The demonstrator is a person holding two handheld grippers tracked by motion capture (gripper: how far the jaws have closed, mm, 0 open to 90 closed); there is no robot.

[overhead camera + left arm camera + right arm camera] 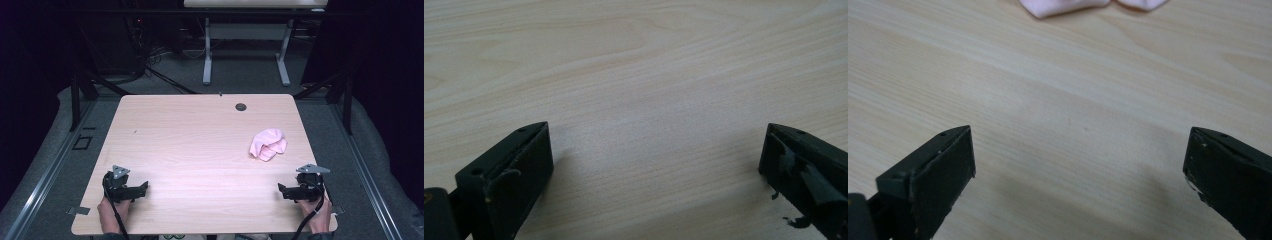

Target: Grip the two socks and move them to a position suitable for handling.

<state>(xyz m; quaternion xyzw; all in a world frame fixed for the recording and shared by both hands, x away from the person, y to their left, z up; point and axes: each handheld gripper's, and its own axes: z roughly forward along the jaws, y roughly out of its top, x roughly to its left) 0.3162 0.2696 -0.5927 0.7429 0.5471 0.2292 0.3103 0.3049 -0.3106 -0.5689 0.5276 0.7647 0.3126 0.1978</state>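
The light wood-grain table (200,140) carries a crumpled pink cloth (268,144) on its right half, w/ a small dark round hole (241,107) near the far edge. The left gripper (142,188) rests at the near left corner, jaws spread wide, nothing btw. them. The right gripper (281,190) sits at the near right corner, also spread wide and empty. The cloth lies ahead of the right gripper, apart from it.
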